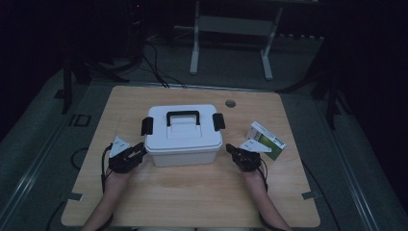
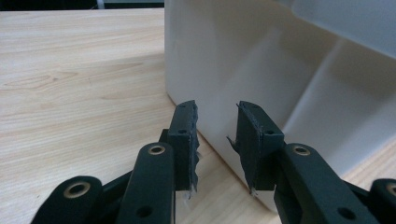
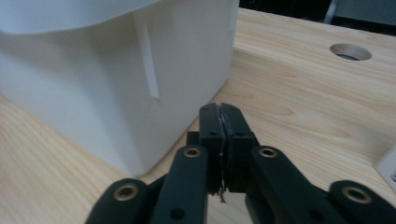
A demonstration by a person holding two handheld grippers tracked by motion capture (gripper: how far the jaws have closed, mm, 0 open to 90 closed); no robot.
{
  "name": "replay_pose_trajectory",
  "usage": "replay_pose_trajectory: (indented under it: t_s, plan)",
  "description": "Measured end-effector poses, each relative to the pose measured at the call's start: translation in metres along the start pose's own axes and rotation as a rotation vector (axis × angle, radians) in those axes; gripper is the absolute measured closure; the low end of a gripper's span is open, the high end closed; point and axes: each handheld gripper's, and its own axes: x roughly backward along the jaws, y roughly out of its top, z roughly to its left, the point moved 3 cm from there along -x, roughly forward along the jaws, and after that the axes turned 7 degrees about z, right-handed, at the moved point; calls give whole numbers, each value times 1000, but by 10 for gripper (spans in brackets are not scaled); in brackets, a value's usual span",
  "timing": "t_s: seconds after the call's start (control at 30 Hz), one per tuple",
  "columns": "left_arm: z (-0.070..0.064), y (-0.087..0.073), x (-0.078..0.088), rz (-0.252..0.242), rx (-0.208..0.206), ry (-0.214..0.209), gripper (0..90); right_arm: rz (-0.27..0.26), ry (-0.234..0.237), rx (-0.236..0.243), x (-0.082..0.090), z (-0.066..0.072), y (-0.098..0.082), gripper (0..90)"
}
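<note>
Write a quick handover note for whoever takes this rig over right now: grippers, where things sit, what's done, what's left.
Left gripper: fingers apart, nothing between them, at the white box's left end.
Right gripper: fingers shut, empty, at the box's right end.
Box: mid-table, lid on, both black latches down.
Green-and-white carton: on the table right of the box.
Done: both grippers brought up to the box.
Left: probably opening or moving the box.

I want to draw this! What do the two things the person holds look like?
Each hand-held gripper is black. The left hand-held gripper has a pale grey three-cornered plate on top, and so does the right hand-held gripper. Their flat jaws hang on black links with brass-ringed holes. A black cable trails back. The forearms are bare, no sleeves.
</note>
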Motion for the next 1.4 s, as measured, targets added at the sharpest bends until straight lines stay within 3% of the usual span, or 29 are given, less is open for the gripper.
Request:
replay_pose_trajectory:
  t_s: [0.27,0.6,0.73,0.9,1.1,1.4]
  plan:
    - [2,8,-8,-6,19,-13,743,-2,5,-6,-16,6,17,900]
    - [-3,13,-12,-26,-6,-24,880,-16,7,5,-22,15,28,899]
    - [-3,13,-11,-32,10,-38,880,-32,25,-10,-21,14,28,899]
    - [-4,14,-11,-23,23,-53,894,-23,9,1,-19,17,25,900]
    - [-13,15,-10,-9,-25,-41,895,-26,4,-6,-13,15,21,900]
    - [-24,13,-11,-4,-16,-78,895,-26,-7,-46,2,15,12,900]
